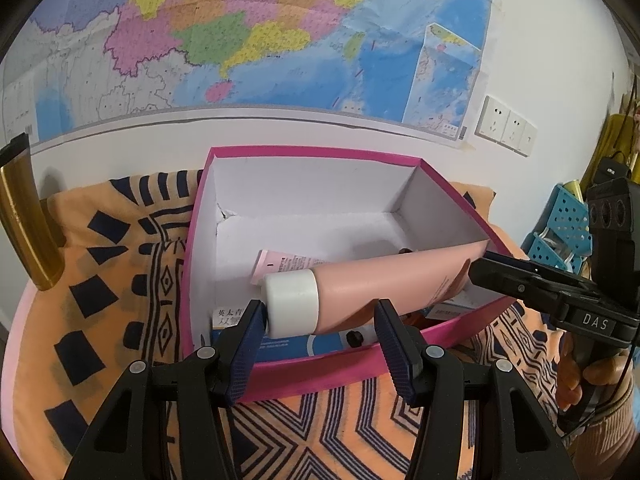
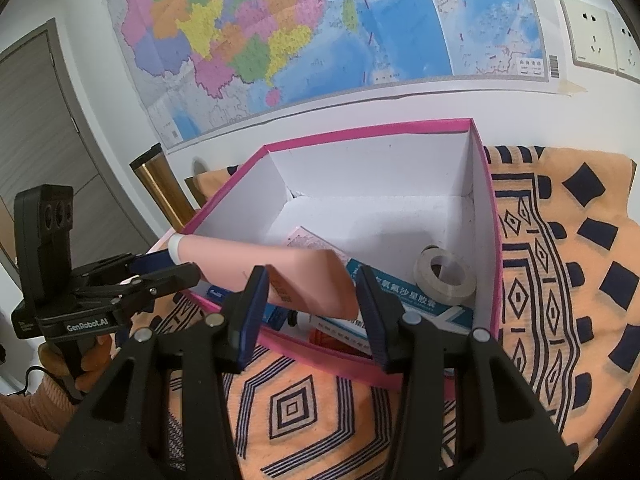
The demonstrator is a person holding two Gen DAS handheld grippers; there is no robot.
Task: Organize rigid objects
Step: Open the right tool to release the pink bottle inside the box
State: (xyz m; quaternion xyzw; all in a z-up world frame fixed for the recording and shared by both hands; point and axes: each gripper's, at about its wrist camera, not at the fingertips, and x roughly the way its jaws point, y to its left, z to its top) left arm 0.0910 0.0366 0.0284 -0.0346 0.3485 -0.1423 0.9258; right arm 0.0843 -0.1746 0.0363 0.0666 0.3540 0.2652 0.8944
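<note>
Both hand-held grippers, left (image 1: 320,322) and right (image 2: 310,300), pinched opposite ends of a soft pink plastic tube with white cap (image 1: 360,292), bridging the magenta cardboard box (image 1: 320,152). Uneven release could tip it onto the rim rather than inside.

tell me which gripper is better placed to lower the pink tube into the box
Right, probably. The right gripper grips the pink tube's flat end, over the pink box's inside; the left gripper has the cap end at the left wall.

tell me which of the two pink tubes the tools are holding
The large white-capped tube, held at both ends; the smaller pale pink tube lies inside the box.
</note>
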